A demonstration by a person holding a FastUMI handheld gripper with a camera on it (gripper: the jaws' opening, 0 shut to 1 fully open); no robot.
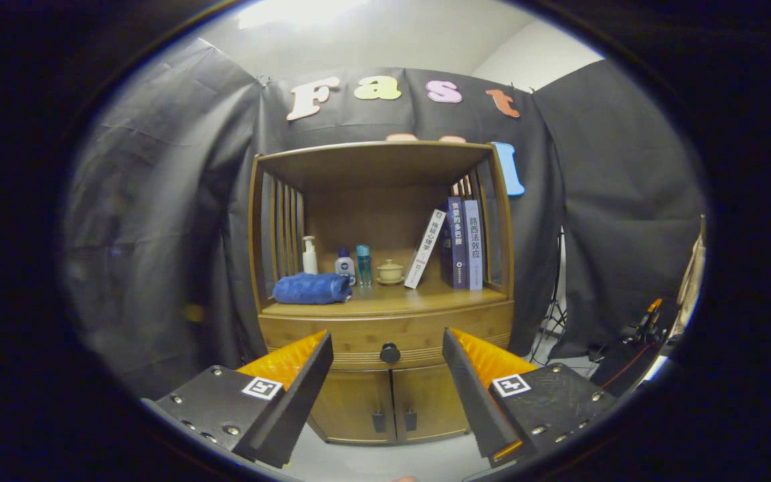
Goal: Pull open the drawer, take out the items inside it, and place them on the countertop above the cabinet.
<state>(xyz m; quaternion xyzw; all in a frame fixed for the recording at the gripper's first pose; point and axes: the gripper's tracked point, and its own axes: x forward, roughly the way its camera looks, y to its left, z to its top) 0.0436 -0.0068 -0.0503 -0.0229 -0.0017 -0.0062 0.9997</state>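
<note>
A wooden cabinet (385, 201) stands straight ahead. Its drawer (359, 338) is closed, with a round dark knob (389, 353) at the middle of the front. My gripper (387, 365) is open and holds nothing. The knob lies in line between the two fingertips but some way beyond them. Above the drawer runs the countertop (392, 301), a shelf under the cabinet's roof. What lies inside the drawer is hidden.
On the countertop lie a folded blue towel (312, 288), a white pump bottle (309, 256), two small bottles (353, 264), a small lidded cup (390, 271) and several books (456, 244) leaning at the right. Two lower doors (389, 405) sit under the drawer. A tripod and gear (633, 335) stand at the right.
</note>
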